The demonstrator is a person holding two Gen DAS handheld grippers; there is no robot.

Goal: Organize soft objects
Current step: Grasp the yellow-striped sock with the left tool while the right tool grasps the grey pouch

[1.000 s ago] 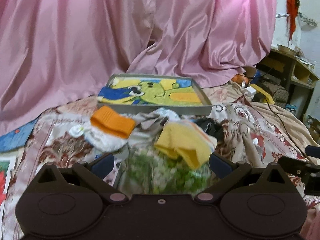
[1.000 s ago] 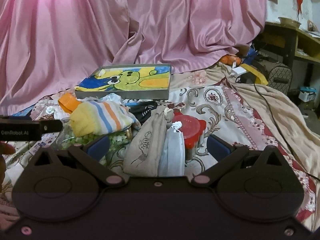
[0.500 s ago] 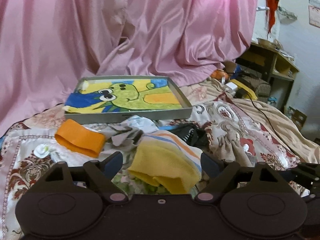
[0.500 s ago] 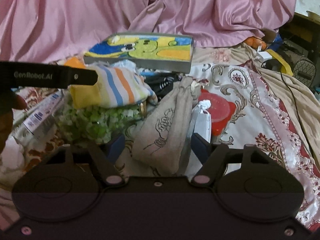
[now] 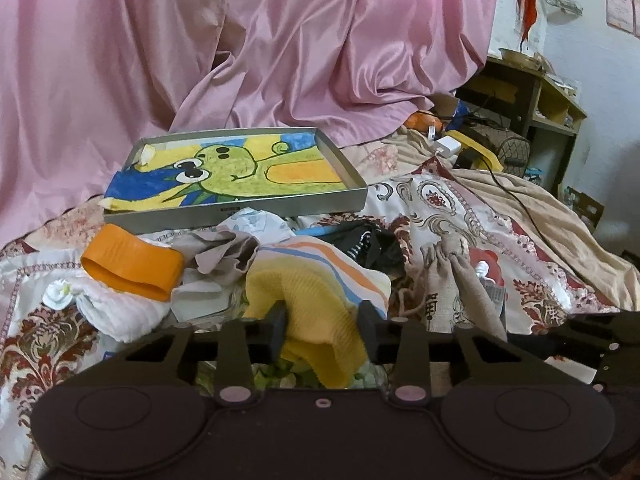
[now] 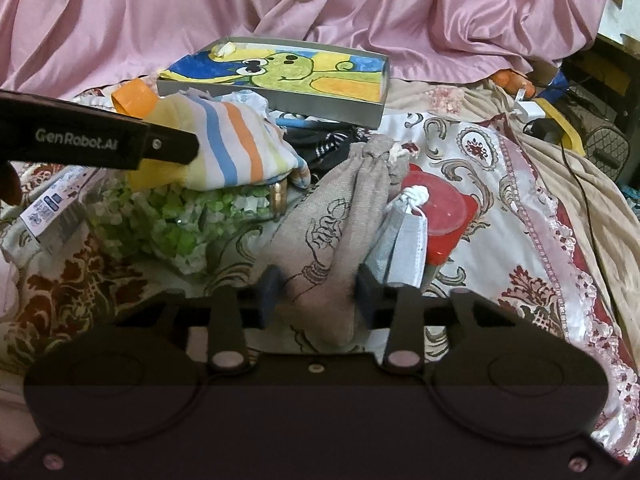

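Note:
My left gripper (image 5: pixel 322 326) has its jaws closed in on the yellow end of a yellow striped cloth (image 5: pixel 320 280), which lies on a pile of soft things. It also shows in the right wrist view (image 6: pixel 224 148), with the left gripper's finger (image 6: pixel 100 138) against it. My right gripper (image 6: pixel 318 294) has its jaws closed in on the bottom of a beige drawstring pouch (image 6: pixel 340 216); the pouch also shows in the left wrist view (image 5: pixel 456 284). A grey tray (image 5: pixel 240 210) with a cartoon picture lies behind the pile.
An orange band (image 5: pixel 132 266), white cloths (image 5: pixel 120 312), a black item (image 5: pixel 368 244), a bag of green bits (image 6: pixel 176 216), a red-lidded jar (image 6: pixel 444 208) and a face mask (image 6: pixel 404 240) lie on the patterned bedspread (image 6: pixel 520 240). Pink drapery hangs behind. Shelves (image 5: pixel 536 96) stand at right.
Both grippers moved forward and their jaws narrowed: the left onto the yellow striped cloth, the right onto the beige pouch.

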